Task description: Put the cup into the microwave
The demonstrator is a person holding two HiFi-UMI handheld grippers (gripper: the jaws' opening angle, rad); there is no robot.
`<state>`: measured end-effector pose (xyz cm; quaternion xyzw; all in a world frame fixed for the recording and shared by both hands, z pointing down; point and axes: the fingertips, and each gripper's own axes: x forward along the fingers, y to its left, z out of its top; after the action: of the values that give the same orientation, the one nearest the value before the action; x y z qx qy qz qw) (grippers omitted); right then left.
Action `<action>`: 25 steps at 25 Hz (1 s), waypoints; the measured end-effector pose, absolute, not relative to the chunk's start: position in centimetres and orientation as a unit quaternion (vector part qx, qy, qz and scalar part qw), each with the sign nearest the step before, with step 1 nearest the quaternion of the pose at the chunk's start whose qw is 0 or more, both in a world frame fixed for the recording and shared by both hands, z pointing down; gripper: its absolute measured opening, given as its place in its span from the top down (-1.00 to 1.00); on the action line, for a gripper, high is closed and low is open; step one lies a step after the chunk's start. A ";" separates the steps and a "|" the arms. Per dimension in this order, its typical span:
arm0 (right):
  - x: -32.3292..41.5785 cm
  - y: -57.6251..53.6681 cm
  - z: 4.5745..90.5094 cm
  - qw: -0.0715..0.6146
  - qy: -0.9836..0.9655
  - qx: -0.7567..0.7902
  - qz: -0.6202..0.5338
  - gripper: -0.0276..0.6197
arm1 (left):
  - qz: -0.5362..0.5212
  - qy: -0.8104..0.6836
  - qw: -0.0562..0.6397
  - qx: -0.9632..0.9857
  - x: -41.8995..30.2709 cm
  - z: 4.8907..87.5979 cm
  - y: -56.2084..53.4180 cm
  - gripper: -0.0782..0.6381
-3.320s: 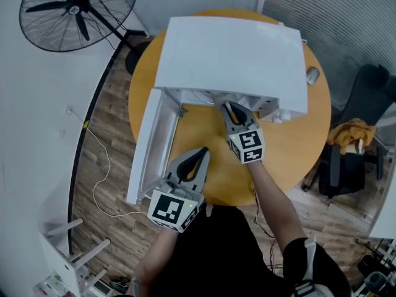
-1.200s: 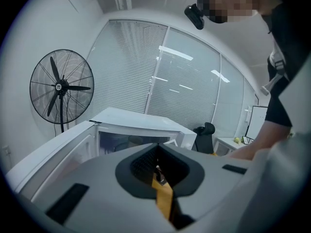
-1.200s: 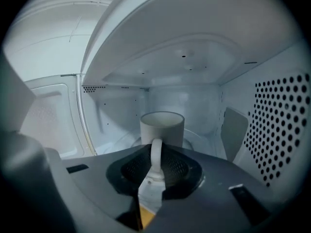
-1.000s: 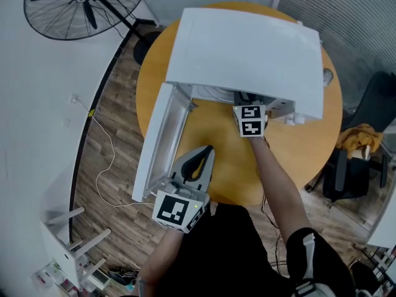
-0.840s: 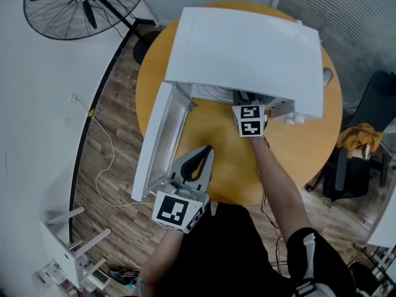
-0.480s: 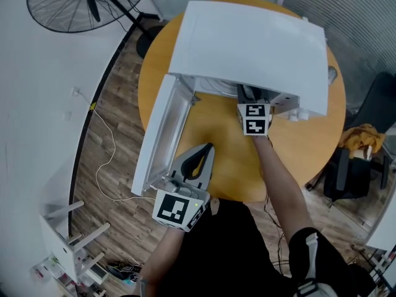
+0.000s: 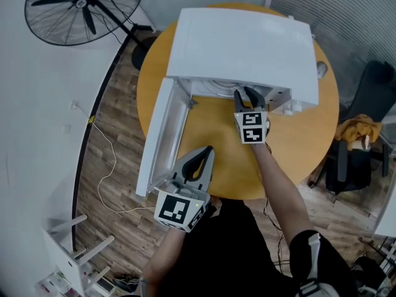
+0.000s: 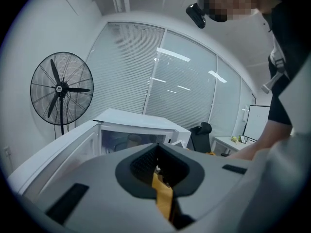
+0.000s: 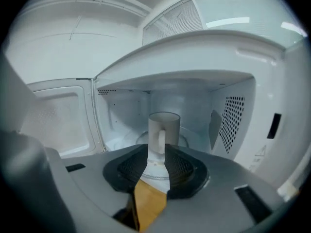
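Note:
The white microwave [image 7: 241, 42] stands on a round wooden table [image 7: 291, 147] with its door [image 7: 162, 132] swung open to the left. A grey cup [image 9: 164, 130] stands upright on the glass turntable [image 9: 187, 140] inside, handle toward me. My right gripper [image 7: 246, 92] is at the mouth of the oven, open, its tips just short of the cup with nothing between the pads. My left gripper [image 7: 203, 151] hovers over the table's near edge beside the door's end, shut and empty. The left gripper view shows the cup [image 8: 134, 140] faintly inside the oven.
A standing fan [image 7: 80, 11] is on the floor at the far left, with a cable [image 7: 102, 159] trailing along the wall. An office chair with a yellow cloth [image 7: 356, 135] sits to the right. A small grey object [image 7: 320, 70] lies on the table behind the microwave.
My right gripper has opened, let go of the cup inside the oven, and drawn back toward the person, so its fingers show outside the opening. The left gripper stayed put.

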<state>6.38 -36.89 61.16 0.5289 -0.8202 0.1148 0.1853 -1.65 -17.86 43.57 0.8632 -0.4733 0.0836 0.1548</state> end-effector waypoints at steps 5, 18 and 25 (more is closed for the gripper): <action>6.5 -33.5 59.3 0.179 -0.814 0.542 0.107 0.56 | 0.079 -0.453 0.146 0.876 -2.3 42.8 -15.8 0.79; 4.4 -20.1 50.2 0.134 -0.815 0.560 0.069 0.62 | 0.067 -0.397 0.124 0.907 -4.4 41.7 -8.3 0.79; 3.3 -12.5 46.1 0.109 -0.809 0.574 0.064 0.66 | 0.059 -0.375 0.118 0.918 -6.0 41.3 -4.1 0.79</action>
<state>3.33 -12.50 46.11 0.5742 -0.8089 0.0636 0.1094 -5.95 -4.09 41.31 0.9176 -0.3750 0.0593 0.1179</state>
